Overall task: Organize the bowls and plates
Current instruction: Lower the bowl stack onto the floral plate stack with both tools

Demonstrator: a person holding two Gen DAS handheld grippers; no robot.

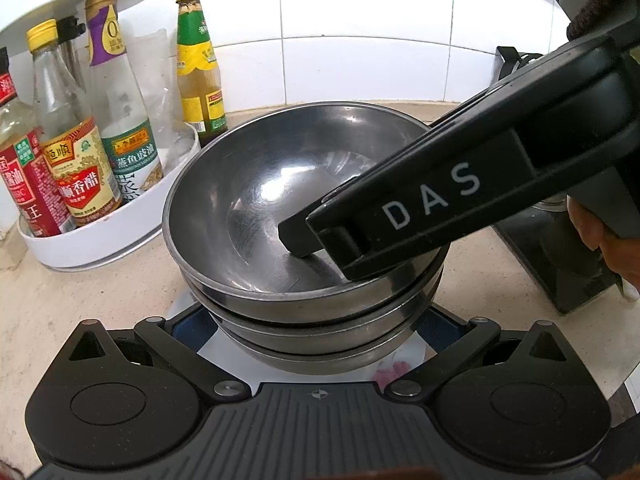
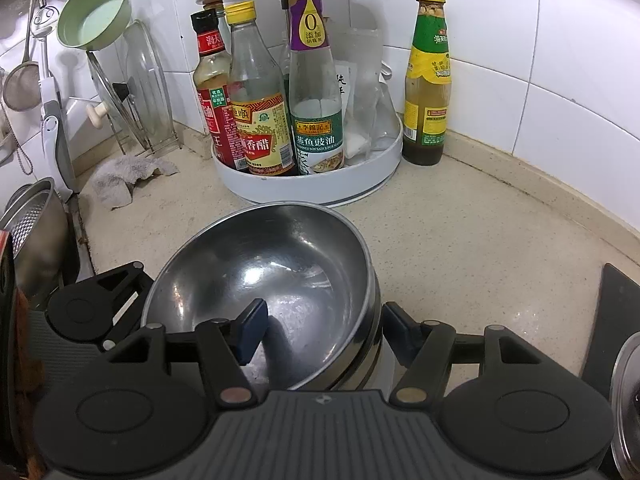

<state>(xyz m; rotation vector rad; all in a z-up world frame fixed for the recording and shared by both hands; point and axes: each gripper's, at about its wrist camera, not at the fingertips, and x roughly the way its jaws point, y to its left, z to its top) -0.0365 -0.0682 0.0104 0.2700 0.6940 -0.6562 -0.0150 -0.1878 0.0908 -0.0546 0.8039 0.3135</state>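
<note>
A stack of steel bowls (image 1: 280,216) stands on a white plate (image 1: 404,354) on the beige counter. My left gripper (image 1: 316,332) is open, its blue pads on either side of the stack's base just above the plate. My right gripper (image 2: 324,334) is open and straddles the rim of the top bowl (image 2: 260,280): its left finger (image 2: 252,332) is inside the bowl, the right one (image 2: 400,336) outside. In the left wrist view the right gripper's finger (image 1: 384,216) reaches into the top bowl from the right.
A white two-tier rack (image 2: 312,188) with sauce bottles stands just behind the bowls. A green-labelled bottle (image 2: 426,80) stands by the tiled wall. A grey rag (image 2: 120,176), a lid rack (image 2: 136,88) and a steel pot (image 2: 32,224) are at left. A black appliance (image 1: 560,256) is at right.
</note>
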